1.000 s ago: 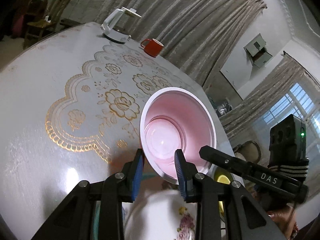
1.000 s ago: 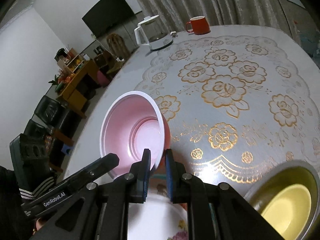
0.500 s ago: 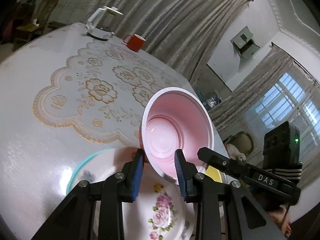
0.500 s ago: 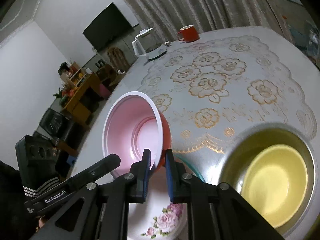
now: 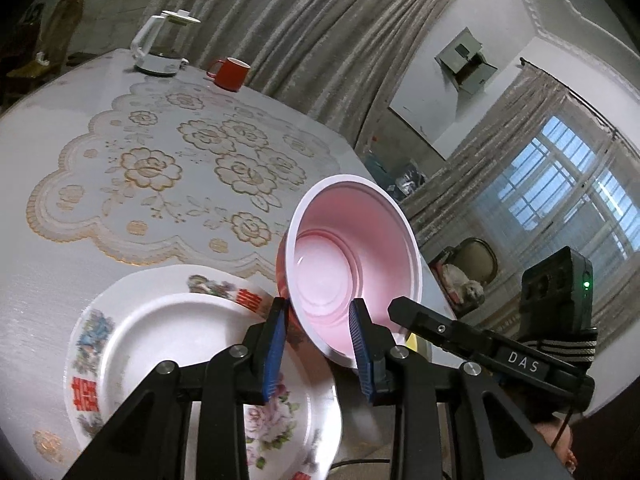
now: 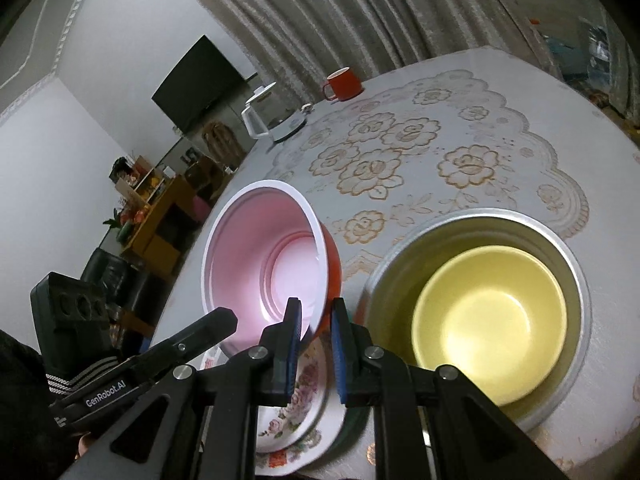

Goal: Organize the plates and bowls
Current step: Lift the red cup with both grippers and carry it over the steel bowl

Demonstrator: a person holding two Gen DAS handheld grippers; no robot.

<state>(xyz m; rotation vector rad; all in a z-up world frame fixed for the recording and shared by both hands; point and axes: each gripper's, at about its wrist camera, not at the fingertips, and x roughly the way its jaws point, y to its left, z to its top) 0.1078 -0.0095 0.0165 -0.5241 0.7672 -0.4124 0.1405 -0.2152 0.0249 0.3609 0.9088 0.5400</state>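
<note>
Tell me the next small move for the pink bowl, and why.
Probably carry the pink bowl right and lower it into the yellow bowl. Both the left gripper and right gripper pinch its rim, holding it tilted above the floral plate, and the yellow bowl sits open in the metal bowl.

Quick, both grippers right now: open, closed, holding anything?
Left gripper: shut on the pink bowl, fingers straddling its rim.
Right gripper: shut on the same pink bowl's rim, opposite side.
</note>
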